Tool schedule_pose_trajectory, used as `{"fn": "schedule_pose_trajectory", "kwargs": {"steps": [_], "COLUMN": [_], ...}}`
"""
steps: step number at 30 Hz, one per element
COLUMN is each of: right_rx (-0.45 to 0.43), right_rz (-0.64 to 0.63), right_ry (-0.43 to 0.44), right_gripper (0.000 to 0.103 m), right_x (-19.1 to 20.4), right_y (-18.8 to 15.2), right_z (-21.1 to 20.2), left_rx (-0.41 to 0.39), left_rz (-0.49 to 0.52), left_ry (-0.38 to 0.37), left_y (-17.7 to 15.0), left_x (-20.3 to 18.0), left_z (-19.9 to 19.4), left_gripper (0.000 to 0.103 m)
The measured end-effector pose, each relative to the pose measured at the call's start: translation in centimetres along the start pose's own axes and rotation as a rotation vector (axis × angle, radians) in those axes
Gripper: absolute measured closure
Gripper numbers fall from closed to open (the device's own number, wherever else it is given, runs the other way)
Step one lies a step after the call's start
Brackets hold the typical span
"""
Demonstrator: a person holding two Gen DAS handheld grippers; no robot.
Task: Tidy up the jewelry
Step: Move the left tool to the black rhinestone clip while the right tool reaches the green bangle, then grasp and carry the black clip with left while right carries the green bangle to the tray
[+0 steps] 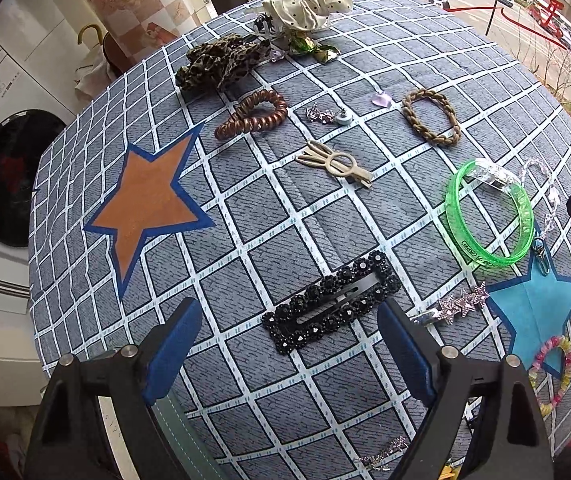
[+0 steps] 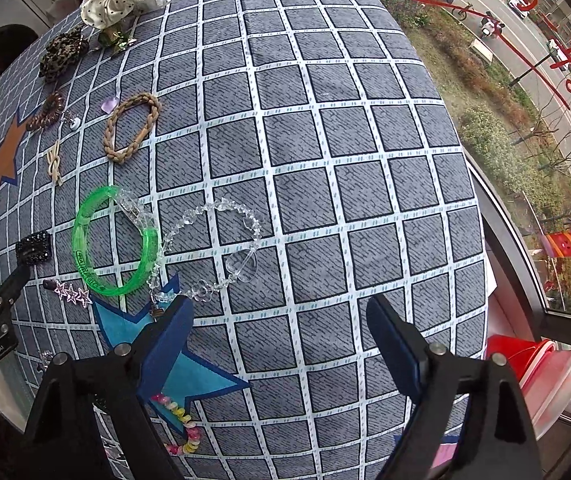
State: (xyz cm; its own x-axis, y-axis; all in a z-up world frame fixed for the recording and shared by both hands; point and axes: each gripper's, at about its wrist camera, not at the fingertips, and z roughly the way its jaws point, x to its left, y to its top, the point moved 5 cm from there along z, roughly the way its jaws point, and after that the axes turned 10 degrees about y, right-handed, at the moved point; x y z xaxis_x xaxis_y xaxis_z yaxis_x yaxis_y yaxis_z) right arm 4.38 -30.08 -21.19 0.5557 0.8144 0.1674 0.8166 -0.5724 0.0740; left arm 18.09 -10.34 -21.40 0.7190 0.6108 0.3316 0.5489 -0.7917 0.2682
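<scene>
Jewelry lies scattered on a grey checked tablecloth. My left gripper is open, with a black beaded hair clip just ahead between its fingers. A silver star clip lies right of it. A green bangle and a clear crystal chain lie near a blue star patch. My right gripper is open and empty over bare cloth; a pastel bead bracelet lies by its left finger. An orange star patch is at the left.
Further back lie a beige hair clip, a brown coil tie, a braided band, a leopard scrunchie and a white dotted scrunchie. A washing machine stands left; a window and red containers stand right.
</scene>
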Motion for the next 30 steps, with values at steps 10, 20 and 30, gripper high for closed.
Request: {"fn": "schedule_pose_trajectory", "kwargs": {"steps": [10, 20, 30], "right_rx": [-0.022, -0.005, -0.010], "right_rz": [-0.224, -0.376, -0.289], "right_ry": [0.006, -0.026, 0.073], "right_gripper": [0.028, 0.087, 0.093], "right_x": [7.3, 11.4, 10.9], "right_y": [3.6, 3.6, 1.5], "right_z": [2.8, 3.3, 1.0], "left_rx": [0.020, 0.031, 0.032], "left_rz": [-0.034, -0.025, -0.200], "left_ry": [-0.128, -0.226, -0.232], "left_y": [0.5, 0.5, 0.3], "left_x": [0.1, -1.8, -0.8], "left_z": [2.3, 0.7, -2.8], "left_gripper": [0.008, 0.061, 0.063]}}
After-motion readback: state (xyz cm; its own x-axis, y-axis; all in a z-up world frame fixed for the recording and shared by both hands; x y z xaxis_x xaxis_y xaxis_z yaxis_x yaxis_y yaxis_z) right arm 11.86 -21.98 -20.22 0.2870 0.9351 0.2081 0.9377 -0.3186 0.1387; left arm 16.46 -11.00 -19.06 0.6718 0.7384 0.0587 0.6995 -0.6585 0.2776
